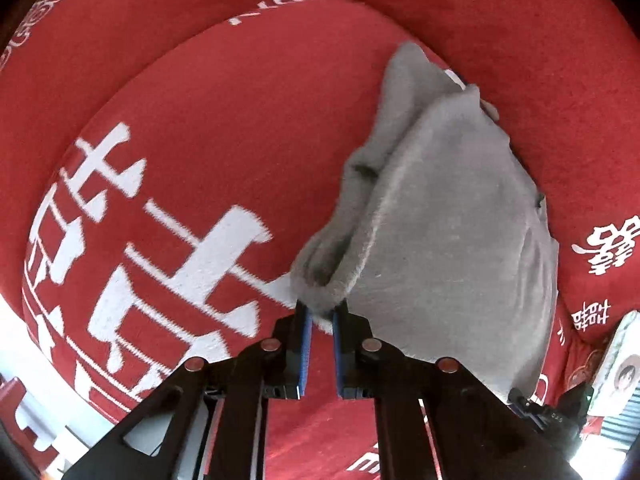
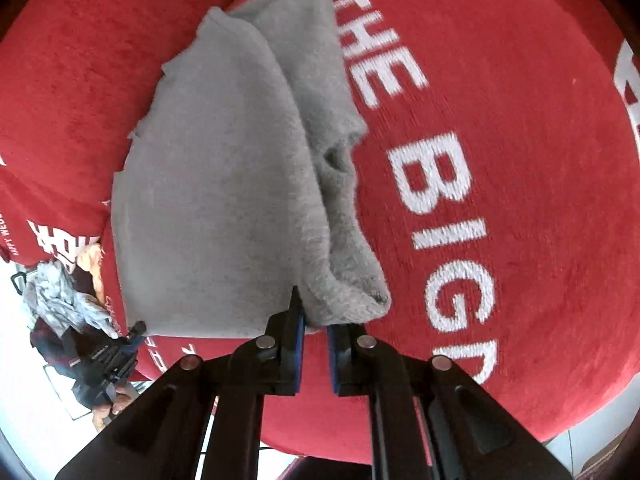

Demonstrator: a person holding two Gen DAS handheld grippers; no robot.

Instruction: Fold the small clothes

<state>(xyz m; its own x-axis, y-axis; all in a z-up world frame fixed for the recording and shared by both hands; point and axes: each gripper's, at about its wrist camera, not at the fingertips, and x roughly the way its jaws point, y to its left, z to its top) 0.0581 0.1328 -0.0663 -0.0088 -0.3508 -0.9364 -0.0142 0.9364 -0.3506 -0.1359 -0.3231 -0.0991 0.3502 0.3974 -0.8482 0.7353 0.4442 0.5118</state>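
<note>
Left tongs: the left gripper [image 1: 321, 312] is pinching a bunched corner of the grey garment [image 1: 440, 220], its blue pads narrowed to a slim gap with the cloth wadded between the tips.
Right tongs: the right gripper [image 2: 316, 322] is gripping another corner of the same grey garment [image 2: 208, 200], jaws likewise nearly together with a thick roll of fabric caught at the tips.
Why held so: two corners of one edge are being held at once, which reads as a carry of that edge over the rest of the cloth to make a fold; holding both ends is keeping the edge straight instead of letting it sag in the middle.
Where the garment is: it is lying on the red blanket [image 1: 224, 120], spread between the two tools, with the far part resting flat and the gripped edge rising off the surface.
How the garment looks: it is a plain grey fleecy knit, soft and fuzzy, already doubled so that one layer is lying over another with a rolled ridge running along the overlap; a hollow pocket is gaping near each gripped corner.
Surface: the blanket is showing large white lettering [image 2: 436, 184] and characters.
Step, as judged: a fold is under way, not finished.
Risk, as judged: the thick wad may be slipping from such a shallow bite.
</note>
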